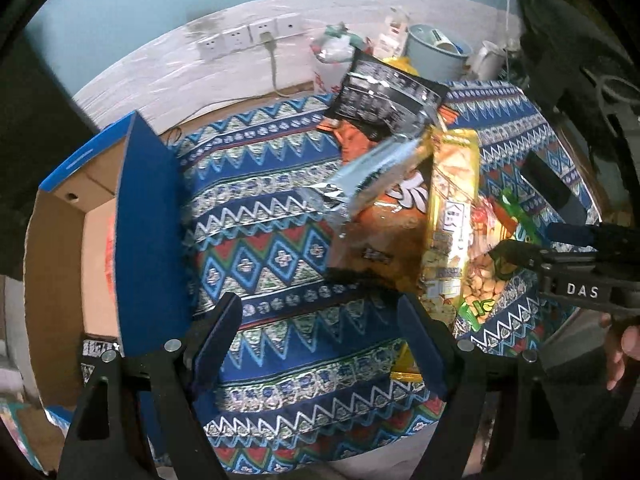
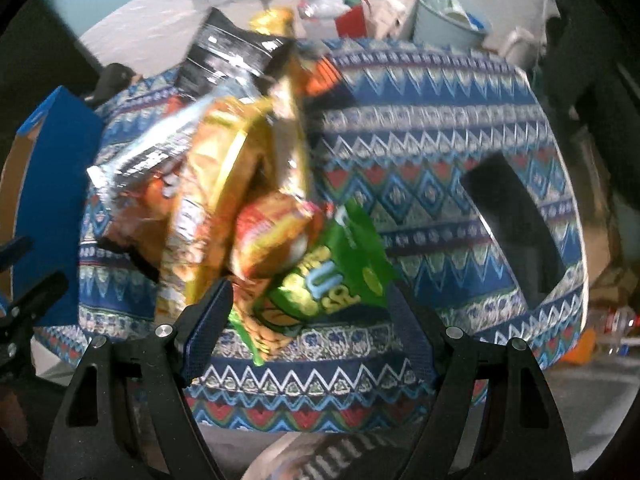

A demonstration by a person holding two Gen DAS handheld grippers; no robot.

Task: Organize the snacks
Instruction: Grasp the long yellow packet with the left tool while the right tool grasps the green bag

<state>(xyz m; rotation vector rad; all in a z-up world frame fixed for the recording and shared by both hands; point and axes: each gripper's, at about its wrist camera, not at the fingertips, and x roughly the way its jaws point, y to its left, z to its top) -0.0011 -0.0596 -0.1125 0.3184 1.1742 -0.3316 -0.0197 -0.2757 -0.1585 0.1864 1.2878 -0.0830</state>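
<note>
We see the left claw wide and empty over the patterned worktop. Left of it sits an open cardboard box. The right claw gapes, empty, just before the snack packets, a pail beyond.

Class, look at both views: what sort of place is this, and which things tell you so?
Probably a lived-in room at home: a table under a patterned cloth, a heap of snack packets, wall sockets with a cable plugged in, and household clutter by the wall.
</note>
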